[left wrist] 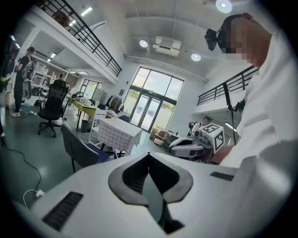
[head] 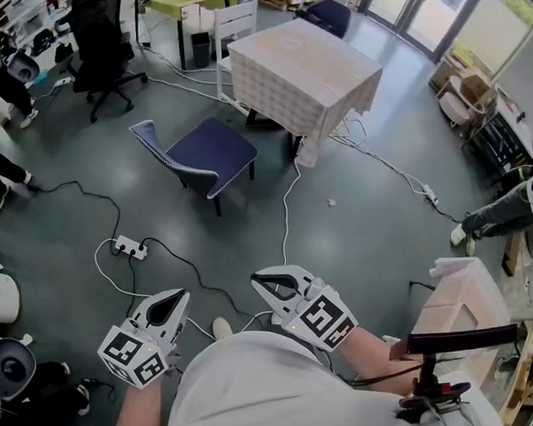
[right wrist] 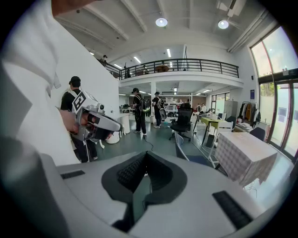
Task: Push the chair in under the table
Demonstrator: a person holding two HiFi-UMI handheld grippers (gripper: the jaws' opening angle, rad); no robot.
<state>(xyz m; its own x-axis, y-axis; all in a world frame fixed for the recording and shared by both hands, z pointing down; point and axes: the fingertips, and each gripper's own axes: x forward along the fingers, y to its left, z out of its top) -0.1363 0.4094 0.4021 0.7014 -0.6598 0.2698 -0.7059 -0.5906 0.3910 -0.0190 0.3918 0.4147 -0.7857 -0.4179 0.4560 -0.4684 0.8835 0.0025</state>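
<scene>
Left gripper (head: pixel 174 303): jaws pressed together, empty, close to the body.
Right gripper (head: pixel 265 281): likewise closed, empty.
Chair (head: pixel 209 153): well ahead on the floor, pulled out, seat facing the table.
Table (head: pixel 303 65): cloth-covered, just beyond.
Handling: likely light and rigid; the legs may scrape or tip.
Contact: push low on the backrest.

Left tool (left wrist: pixel 149 155), jaws together, empty; beyond it, blue chair (left wrist: pixel 79 148) near checked-cloth table (left wrist: pixel 120 132)
</scene>
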